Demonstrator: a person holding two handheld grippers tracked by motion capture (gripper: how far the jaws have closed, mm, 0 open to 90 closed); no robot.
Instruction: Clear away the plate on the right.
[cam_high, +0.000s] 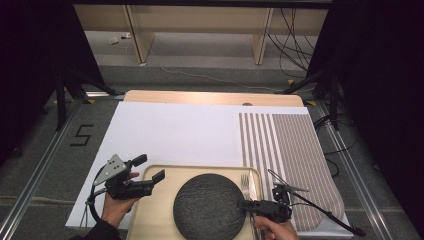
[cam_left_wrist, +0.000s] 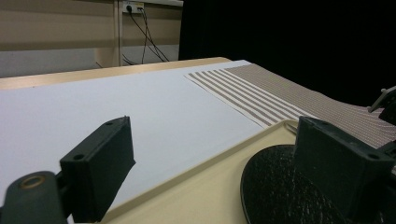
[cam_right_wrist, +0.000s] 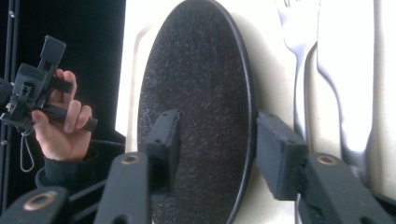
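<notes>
Right gripper (cam_right_wrist: 210, 140) jaws parted, straddling round black textured plate (cam_high: 209, 206) rim on beige tray (cam_high: 150, 210); left gripper (cam_high: 147, 172) wide open, empty.

White sheet (cam_high: 170, 132) covers most of the wooden table (cam_high: 210, 97). Striped placemat (cam_high: 295, 150) lies on the right side, stripes running near to far, its near right corner drooping off the edge. Far beyond, light wooden furniture legs (cam_high: 137, 35) on a grey floor, loose cables (cam_high: 292, 40) to the right. Black "5" mark (cam_high: 81, 135) on the floor at left.
</notes>
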